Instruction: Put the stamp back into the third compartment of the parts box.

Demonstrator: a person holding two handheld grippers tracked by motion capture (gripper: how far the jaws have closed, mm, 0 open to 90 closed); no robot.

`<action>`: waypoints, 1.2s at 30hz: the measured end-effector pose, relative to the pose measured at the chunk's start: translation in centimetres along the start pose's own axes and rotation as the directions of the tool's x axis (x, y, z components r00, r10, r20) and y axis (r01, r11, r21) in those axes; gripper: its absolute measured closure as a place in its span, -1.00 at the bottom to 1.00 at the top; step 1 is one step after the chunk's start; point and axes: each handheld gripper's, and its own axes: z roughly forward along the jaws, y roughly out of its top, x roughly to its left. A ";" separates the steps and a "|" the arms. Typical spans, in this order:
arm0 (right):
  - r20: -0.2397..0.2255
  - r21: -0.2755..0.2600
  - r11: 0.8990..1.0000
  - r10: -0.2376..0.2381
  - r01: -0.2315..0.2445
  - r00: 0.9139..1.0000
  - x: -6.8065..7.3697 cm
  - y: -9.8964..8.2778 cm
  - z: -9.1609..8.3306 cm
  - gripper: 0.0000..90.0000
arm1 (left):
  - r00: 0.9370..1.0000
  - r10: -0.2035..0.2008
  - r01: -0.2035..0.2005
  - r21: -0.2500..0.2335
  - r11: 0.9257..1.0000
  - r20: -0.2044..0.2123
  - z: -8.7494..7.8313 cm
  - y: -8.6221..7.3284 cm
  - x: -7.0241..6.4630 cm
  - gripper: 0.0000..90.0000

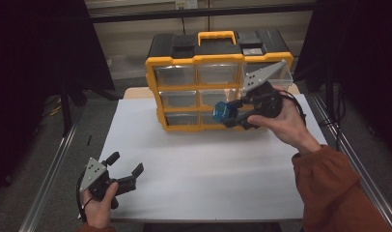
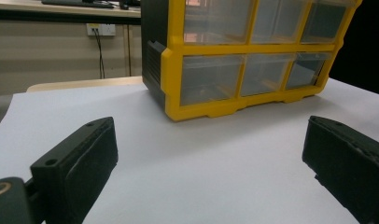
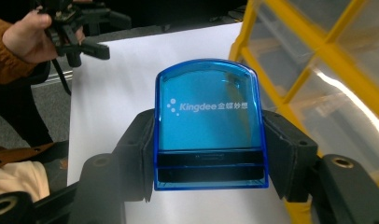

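Right gripper (image 1: 229,114) clamps blue Kingdee box (image 3: 208,123), possibly dispenser, before yellow organizer (image 1: 218,60). Left gripper (image 1: 128,165) wide open, holding nothing, over white table (image 1: 203,164).

right gripper (image 1: 229,112) clamps a blue block (image 1: 221,112) before the yellow drawer organizer (image 1: 199,60); left gripper (image 1: 125,164) gapes, low over the table (image 1: 199,164).

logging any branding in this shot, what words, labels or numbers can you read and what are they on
"Kingdee", in white with a small dotted logo before it: on the translucent blue plastic block gripped in the right tongs.
Four small white characters right after "Kingdee" on the same block: too blurred to read reliably.
Yellow and black plastic drawer organiser with clear drawers: no readable text.
Left tongs, open over the white table sheet: no text.
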 end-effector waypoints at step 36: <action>0.165 0.124 0.990 0.053 -0.074 0.985 -7.6 7.1 -7.3 -0.08 | 1.000 -0.019 0.019 -0.014 1.000 -0.011 0.1 0.0 -0.1 -0.92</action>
